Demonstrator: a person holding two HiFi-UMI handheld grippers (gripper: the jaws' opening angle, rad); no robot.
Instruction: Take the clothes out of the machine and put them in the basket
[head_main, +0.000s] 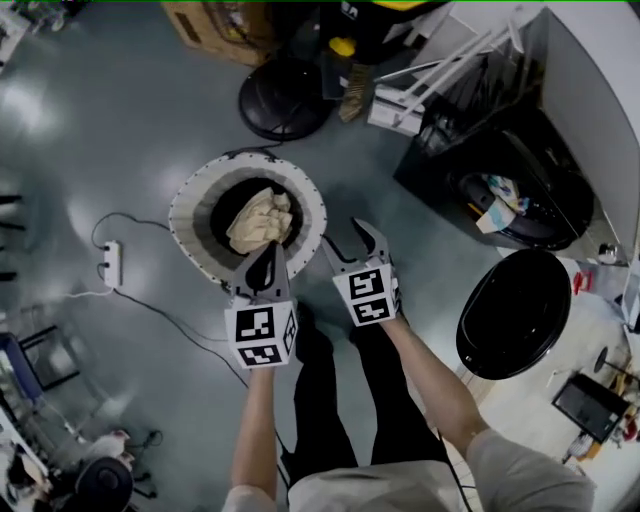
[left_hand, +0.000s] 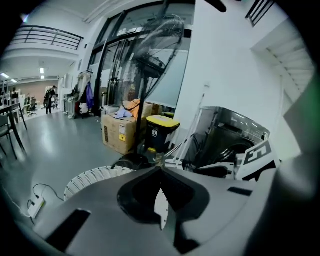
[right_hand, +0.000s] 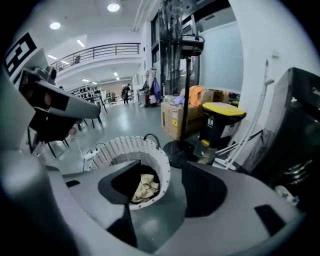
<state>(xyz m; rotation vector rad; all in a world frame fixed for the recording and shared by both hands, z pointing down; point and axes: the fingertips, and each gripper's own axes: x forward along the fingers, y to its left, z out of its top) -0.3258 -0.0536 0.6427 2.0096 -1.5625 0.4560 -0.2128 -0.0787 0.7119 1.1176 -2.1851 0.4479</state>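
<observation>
One beige cloth (head_main: 258, 220) already lies in the basket (head_main: 190, 205) at twelve o'clock of the clenched, empty left gripper (head_main: 268, 252) and released, empty right gripper (head_main: 352, 243), while more clothes (head_main: 497, 200) wait in the machine (head_main: 545, 150) at two o'clock.

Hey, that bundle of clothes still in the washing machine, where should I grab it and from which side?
Pinch the pale fold of the clothes bundle that bulges at the drum opening, coming straight in through the open front, beside the swung-open door. That raised fold probably suits the open right gripper best.
</observation>
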